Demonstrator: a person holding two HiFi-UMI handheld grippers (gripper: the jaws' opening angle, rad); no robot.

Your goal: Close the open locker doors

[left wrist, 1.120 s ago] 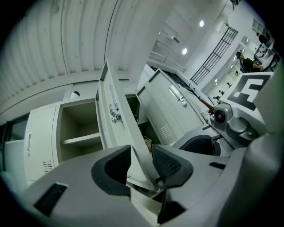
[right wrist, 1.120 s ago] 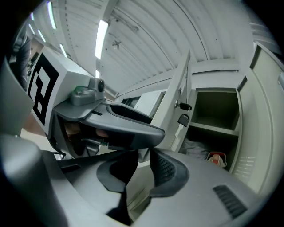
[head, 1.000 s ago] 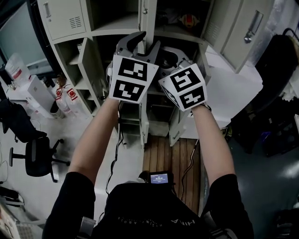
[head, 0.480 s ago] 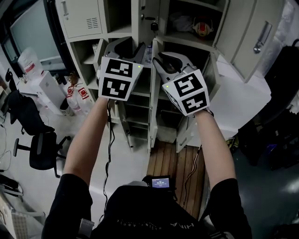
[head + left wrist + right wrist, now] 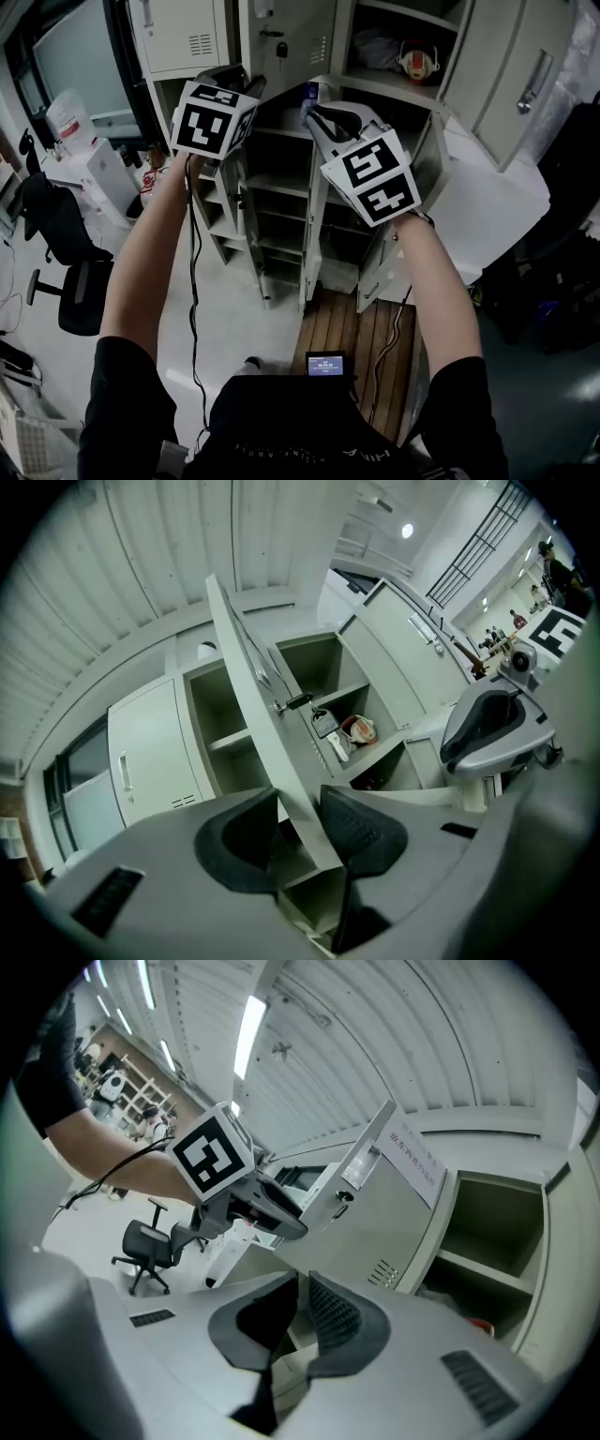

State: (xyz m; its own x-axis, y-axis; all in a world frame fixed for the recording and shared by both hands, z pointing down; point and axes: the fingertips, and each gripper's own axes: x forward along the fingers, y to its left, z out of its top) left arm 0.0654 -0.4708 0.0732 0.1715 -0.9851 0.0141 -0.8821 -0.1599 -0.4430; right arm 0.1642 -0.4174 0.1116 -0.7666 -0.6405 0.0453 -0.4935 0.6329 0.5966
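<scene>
The jaws of your left gripper (image 5: pixel 300 834) pinch the free edge of the half-open locker door (image 5: pixel 246 658), below its hanging keys (image 5: pixel 323 726). Your right gripper (image 5: pixel 300 1314) waits near that door, jaws almost together on nothing. Swing hard and the edge may slip free, or the keys may snag.

The door (image 5: pixel 281 42) fills the left gripper's (image 5: pixel 234 77) jaw gap. Centre shelves (image 5: pixel 281 183) stand open (chair (image 5: pixel 70 291) lower left).
</scene>
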